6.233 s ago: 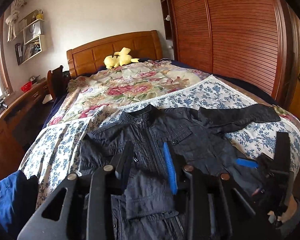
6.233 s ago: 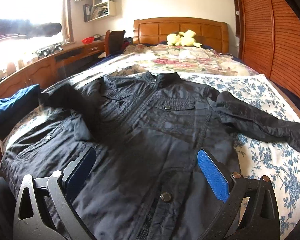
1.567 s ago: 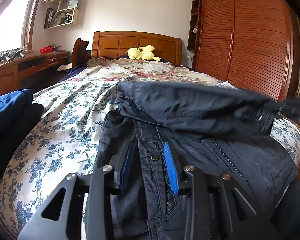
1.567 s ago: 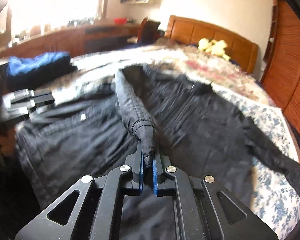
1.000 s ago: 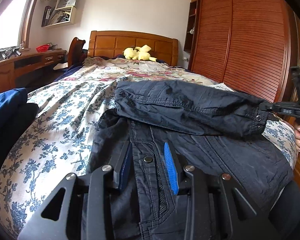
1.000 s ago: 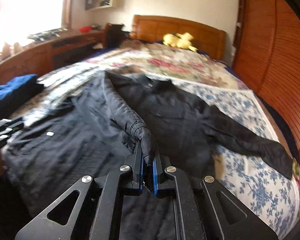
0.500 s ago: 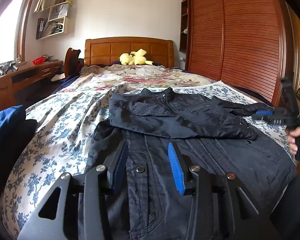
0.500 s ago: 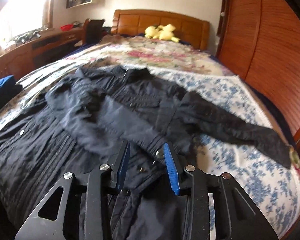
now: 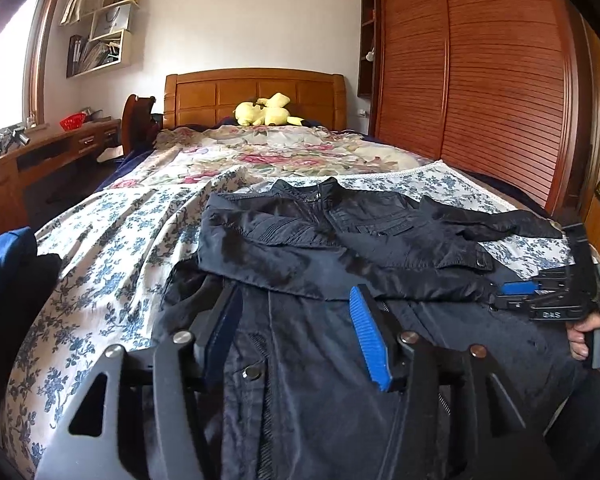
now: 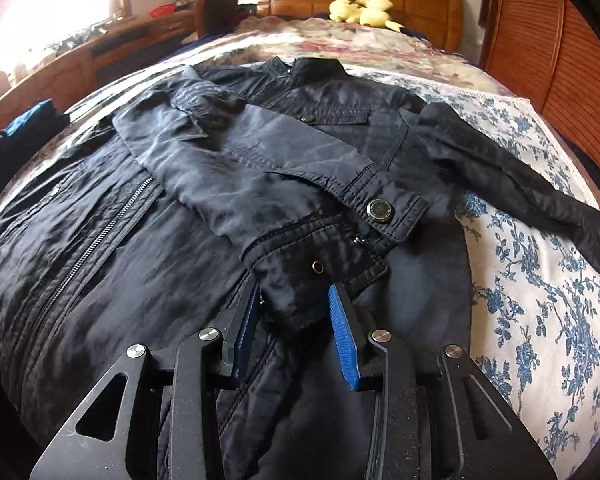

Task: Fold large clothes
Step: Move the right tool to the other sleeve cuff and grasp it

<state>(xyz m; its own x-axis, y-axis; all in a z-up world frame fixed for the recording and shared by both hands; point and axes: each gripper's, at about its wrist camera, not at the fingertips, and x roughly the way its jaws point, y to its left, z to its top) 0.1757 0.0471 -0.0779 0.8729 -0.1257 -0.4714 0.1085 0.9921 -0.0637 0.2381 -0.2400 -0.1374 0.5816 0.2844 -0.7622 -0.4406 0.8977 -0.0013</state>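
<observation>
A dark navy jacket [image 9: 340, 240] [image 10: 180, 208] lies face up on the bed. One sleeve is folded across its chest, and its buttoned cuff [image 10: 384, 212] rests just beyond my right gripper [image 10: 294, 300]. That gripper hovers open over the lower front, its blue pads apart and pressing nothing. The other sleeve [image 10: 520, 184] stretches out to the right over the bedspread. My left gripper [image 9: 296, 320] is over the jacket's lower left front with its jaws opening; fabric lies under them but is not gripped. In the left wrist view the right gripper [image 9: 540, 300] shows at the right edge, held by a hand [image 9: 588, 328].
A blue-flowered bedspread [image 9: 112, 240] covers the near bed, with a rose-patterned quilt [image 9: 280, 156] behind it. A yellow plush toy [image 9: 266, 110] sits at the headboard. Folded blue clothes [image 9: 4, 264] lie at the left edge, with a wooden desk [image 9: 52, 148] on the left and a slatted wardrobe [image 9: 480, 80] on the right.
My right gripper has let go of the sleeve cuff, which now lies flat across the jacket's chest, and it has sunk toward the fabric. My left gripper's jaws have widened and pulled back.
</observation>
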